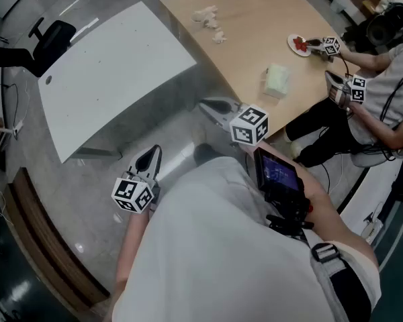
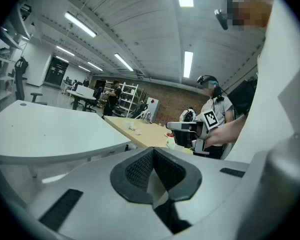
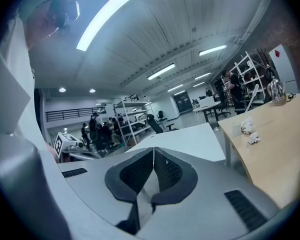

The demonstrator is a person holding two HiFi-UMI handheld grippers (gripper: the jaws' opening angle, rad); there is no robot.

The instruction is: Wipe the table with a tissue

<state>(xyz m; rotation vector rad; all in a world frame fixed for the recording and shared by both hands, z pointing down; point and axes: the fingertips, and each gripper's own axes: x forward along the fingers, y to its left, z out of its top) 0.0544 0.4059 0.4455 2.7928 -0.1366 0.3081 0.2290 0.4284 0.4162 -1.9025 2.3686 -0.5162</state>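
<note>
We hold the left gripper [image 1: 151,156] and right gripper [image 1: 211,104] over the floor, jaws closed on nothing. Tissues [image 1: 208,17] lie on the table [image 1: 255,35], well apart.

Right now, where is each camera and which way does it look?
Head view: on the person's head, facing steeply down; shows their white shirt, left hand-held gripper and right hand-held gripper.
Left gripper view: on that gripper, facing the light wooden table; white shirt at right.
Right gripper view: on that gripper, facing the white curved table.
Both gripper views share the crumpled white tissues.
</note>
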